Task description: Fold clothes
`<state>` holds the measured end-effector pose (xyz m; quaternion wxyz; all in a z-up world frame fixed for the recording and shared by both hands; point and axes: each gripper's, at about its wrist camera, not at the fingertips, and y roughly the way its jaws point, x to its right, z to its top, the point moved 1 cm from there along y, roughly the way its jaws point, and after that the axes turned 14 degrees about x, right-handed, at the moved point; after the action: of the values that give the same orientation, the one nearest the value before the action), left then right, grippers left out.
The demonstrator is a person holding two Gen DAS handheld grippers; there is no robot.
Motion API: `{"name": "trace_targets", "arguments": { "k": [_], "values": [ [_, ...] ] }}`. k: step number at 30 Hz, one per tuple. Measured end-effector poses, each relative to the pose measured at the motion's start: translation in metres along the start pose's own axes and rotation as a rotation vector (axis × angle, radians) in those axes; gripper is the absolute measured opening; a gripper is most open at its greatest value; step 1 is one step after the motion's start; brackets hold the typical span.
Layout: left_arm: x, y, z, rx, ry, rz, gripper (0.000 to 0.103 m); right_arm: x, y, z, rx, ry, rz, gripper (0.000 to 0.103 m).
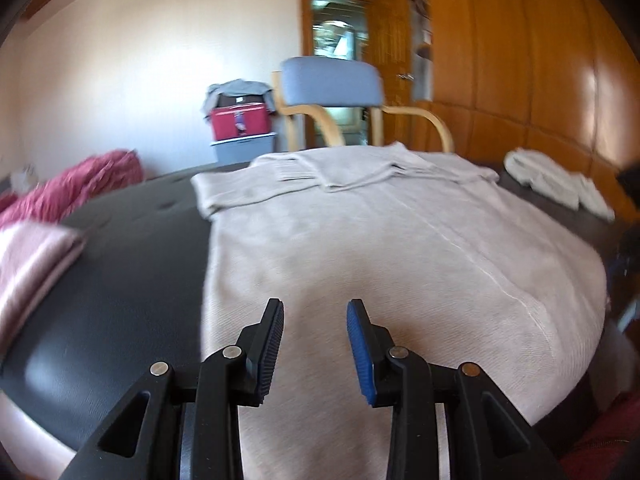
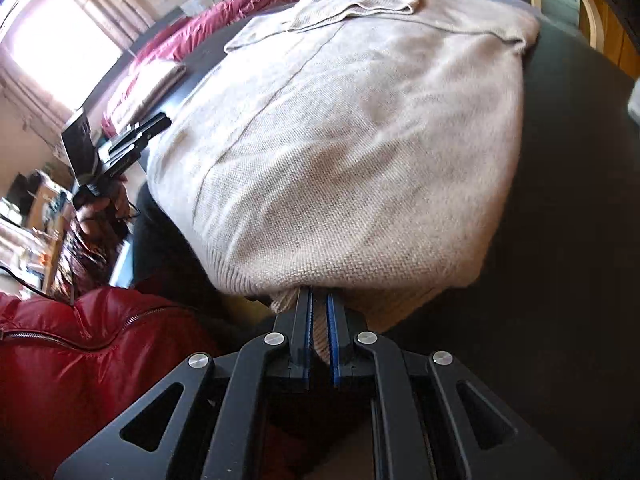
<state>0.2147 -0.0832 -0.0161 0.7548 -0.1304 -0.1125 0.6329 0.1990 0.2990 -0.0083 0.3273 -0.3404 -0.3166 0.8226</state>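
Observation:
A beige knit sweater [image 1: 360,248] lies spread on the dark table [image 1: 120,280], its sleeves folded across the far end. My left gripper [image 1: 316,308] hangs open just above the sweater's near hem, nothing between its fingers. In the right wrist view the same sweater [image 2: 340,140] fills the middle, and my right gripper [image 2: 318,300] is shut on its ribbed hem at the near edge. The left gripper [image 2: 156,126] shows at the sweater's left side, held by a hand [image 2: 96,208].
A folded pink garment [image 1: 32,256] and a crimson ruffled cloth [image 1: 76,188] lie at the table's left. Folded white clothes [image 1: 556,180] sit at the right. A blue-backed wooden chair [image 1: 332,88] stands beyond the far edge. A red puffy jacket [image 2: 80,360] is close at lower left.

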Motion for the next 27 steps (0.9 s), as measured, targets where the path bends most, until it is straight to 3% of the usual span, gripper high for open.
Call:
{"name": "trace_targets", "arguments": {
  "k": [6,11,16,23,27],
  "values": [
    [0.029,0.021,0.008,-0.017,0.065,-0.05,0.033,-0.004,0.0,0.004,-0.024,-0.036,-0.063,0.007],
    [0.042,0.039,0.013,-0.048,0.102,-0.042,0.033,-0.002,0.005,0.01,0.036,0.018,-0.022,0.007],
    [0.038,0.058,0.007,-0.119,0.061,-0.025,0.033,-0.001,0.008,0.026,0.12,0.078,0.047,0.007],
    [0.031,0.057,0.002,-0.088,0.006,-0.044,0.033,-0.006,0.03,0.04,0.138,0.12,0.098,0.01],
    [0.029,0.057,0.002,-0.082,-0.002,-0.051,0.033,-0.013,0.034,0.039,0.106,0.058,0.066,0.015]
  ]
}}
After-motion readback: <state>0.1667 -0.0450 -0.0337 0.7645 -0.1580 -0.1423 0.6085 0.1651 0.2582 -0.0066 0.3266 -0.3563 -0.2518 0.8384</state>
